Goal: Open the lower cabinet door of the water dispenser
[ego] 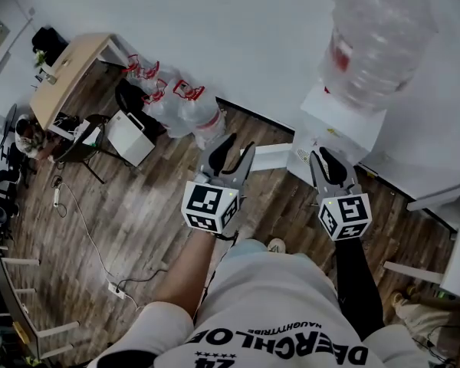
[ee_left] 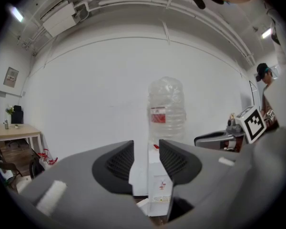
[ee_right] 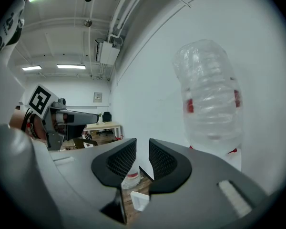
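Both released: left tool (ego: 239, 143), right tool (ego: 322, 153); shirt (ego: 291, 313) reads "DEERCHLOE NAUGHTYTRIBE".

The wood-plank floor (ego: 138, 221) carried the water dispenser (ego: 322, 140) at far right, against the wall. Spare water bottles (ego: 185, 107) stood far centre, a white box (ego: 130, 136) just left of them, a wooden desk (ego: 65, 71) far left, and a power strip (ego: 115, 290) near left.

Plain white wall (ego: 215, 37), dark plank floor (ego: 138, 221), wooden desk (ego: 65, 71) in the corner, strip lights (ee_right: 70, 67) overhead.
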